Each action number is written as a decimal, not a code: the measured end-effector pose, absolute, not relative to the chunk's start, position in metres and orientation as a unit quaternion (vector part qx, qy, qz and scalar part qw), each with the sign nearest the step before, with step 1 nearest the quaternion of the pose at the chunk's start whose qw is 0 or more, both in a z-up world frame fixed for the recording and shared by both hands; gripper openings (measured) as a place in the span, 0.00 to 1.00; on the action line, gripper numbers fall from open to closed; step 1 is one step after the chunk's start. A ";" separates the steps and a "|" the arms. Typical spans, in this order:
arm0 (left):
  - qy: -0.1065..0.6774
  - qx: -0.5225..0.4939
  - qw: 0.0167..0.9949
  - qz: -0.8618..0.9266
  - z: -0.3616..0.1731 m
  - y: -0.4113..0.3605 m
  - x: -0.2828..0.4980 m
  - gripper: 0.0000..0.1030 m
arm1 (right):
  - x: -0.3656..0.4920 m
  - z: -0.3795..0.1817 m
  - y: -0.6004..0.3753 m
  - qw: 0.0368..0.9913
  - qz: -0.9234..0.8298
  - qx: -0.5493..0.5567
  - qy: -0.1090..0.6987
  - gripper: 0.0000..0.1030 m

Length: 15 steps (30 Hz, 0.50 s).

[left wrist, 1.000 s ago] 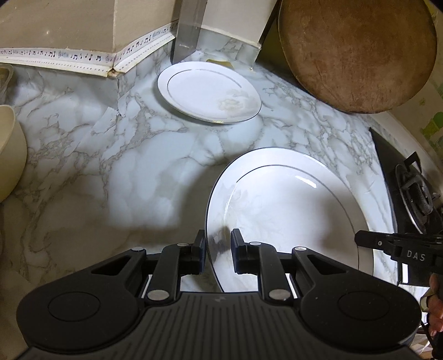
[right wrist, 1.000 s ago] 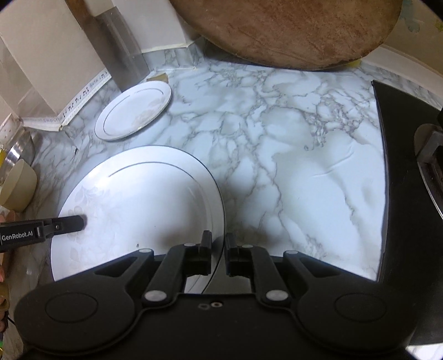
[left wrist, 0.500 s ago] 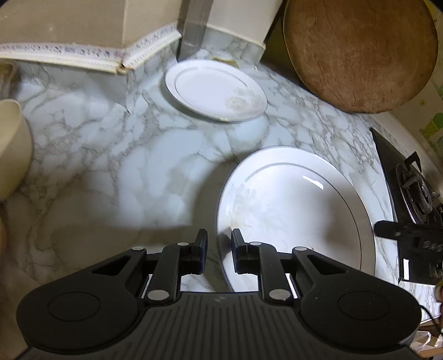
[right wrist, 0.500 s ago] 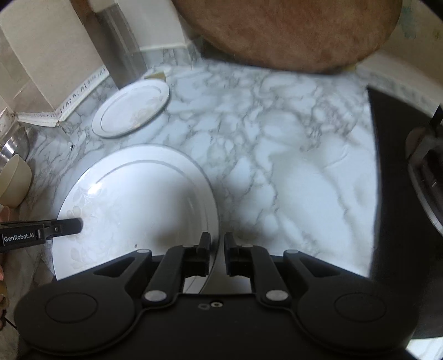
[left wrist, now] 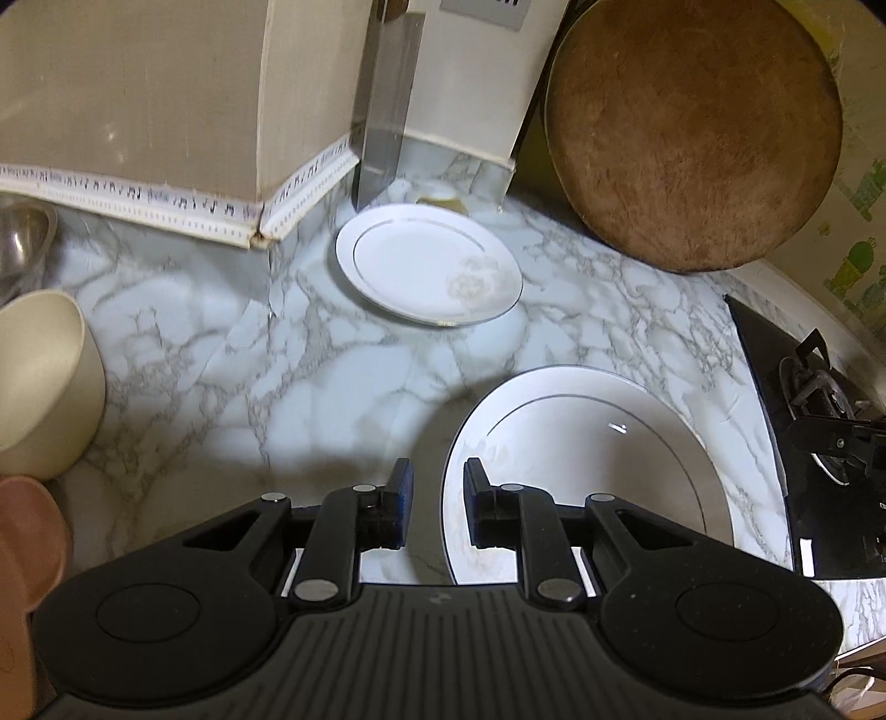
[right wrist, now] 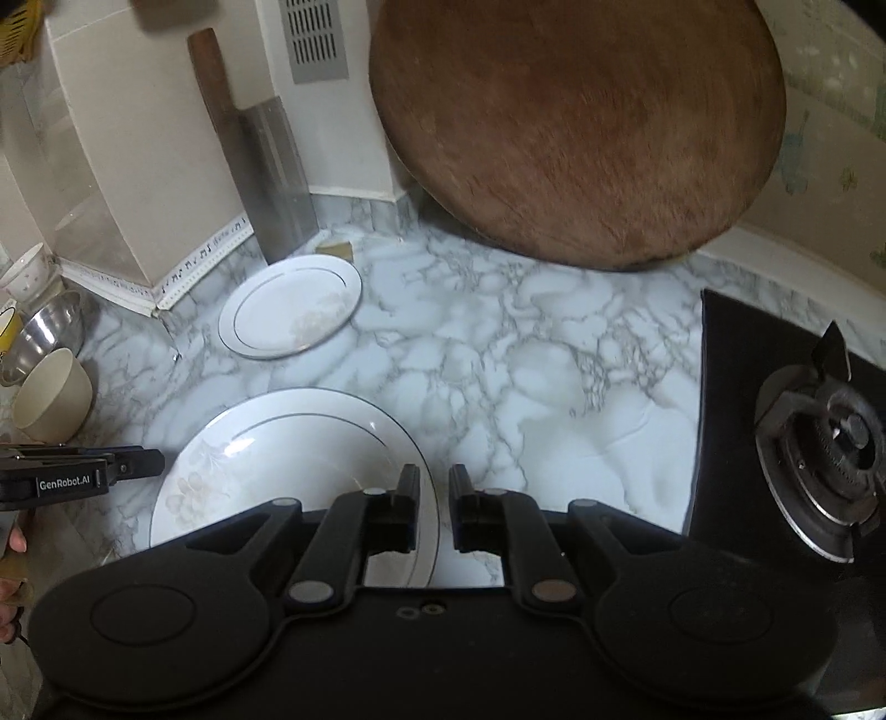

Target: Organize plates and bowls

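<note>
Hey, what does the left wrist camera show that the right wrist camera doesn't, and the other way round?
Only the left wrist view shows a pink dish at its left edge.

Only the right wrist view shows the knife's wooden handle, a wall vent and a small white cup.

Both show the big plate, the small plate, the cream bowl, the steel bowl, the round wooden board and the stove burner.

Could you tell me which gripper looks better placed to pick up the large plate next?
Either could, though the right looks slightly better placed. The right gripper has its open jaws astride the large plate's rim. The left gripper is also open, astride the opposite rim.
</note>
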<state>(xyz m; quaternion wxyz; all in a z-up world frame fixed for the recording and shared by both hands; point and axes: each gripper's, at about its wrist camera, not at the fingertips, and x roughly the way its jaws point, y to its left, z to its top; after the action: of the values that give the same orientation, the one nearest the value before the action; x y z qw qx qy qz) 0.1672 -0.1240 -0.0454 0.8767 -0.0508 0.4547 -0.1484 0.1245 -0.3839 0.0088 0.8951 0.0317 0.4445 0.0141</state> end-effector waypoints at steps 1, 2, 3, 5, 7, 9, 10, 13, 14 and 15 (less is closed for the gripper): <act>0.453 -0.050 0.878 -0.148 -0.044 -0.124 0.167 0.19 | 0.125 0.010 -0.382 0.896 0.014 0.031 0.442 0.11; 0.451 -0.048 0.879 -0.148 -0.042 -0.124 0.167 0.19 | 0.125 0.011 -0.380 0.897 0.015 0.030 0.440 0.12; 0.449 -0.046 0.880 -0.148 -0.041 -0.124 0.168 0.19 | 0.125 0.013 -0.378 0.899 0.016 0.028 0.438 0.12; 0.447 -0.046 0.881 -0.148 -0.038 -0.124 0.168 0.20 | 0.126 0.014 -0.373 0.901 0.016 0.021 0.432 0.12; 0.444 -0.044 0.883 -0.145 -0.035 -0.124 0.169 0.21 | 0.128 0.016 -0.369 0.903 0.019 0.016 0.428 0.12; 0.440 -0.043 0.886 -0.143 -0.033 -0.123 0.171 0.24 | 0.132 0.016 -0.365 0.904 0.025 0.014 0.426 0.12; 0.437 -0.042 0.887 -0.141 -0.031 -0.123 0.172 0.28 | 0.134 0.016 -0.364 0.905 0.027 0.011 0.425 0.12; 0.428 -0.042 0.893 -0.132 -0.027 -0.122 0.175 0.45 | 0.143 0.016 -0.360 0.907 0.036 0.011 0.420 0.12; 0.425 -0.043 0.895 -0.130 -0.026 -0.121 0.176 0.51 | 0.145 0.016 -0.358 0.907 0.037 0.013 0.418 0.12; 0.422 -0.043 0.896 -0.127 -0.025 -0.121 0.177 0.52 | 0.148 0.016 -0.358 0.908 0.040 0.014 0.416 0.12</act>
<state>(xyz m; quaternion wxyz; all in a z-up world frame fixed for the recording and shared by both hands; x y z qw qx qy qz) 0.1773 -0.1209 -0.0248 0.8964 -0.0430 0.4223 -0.1273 0.1483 -0.3575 0.0155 0.9084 0.0141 0.4160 0.0398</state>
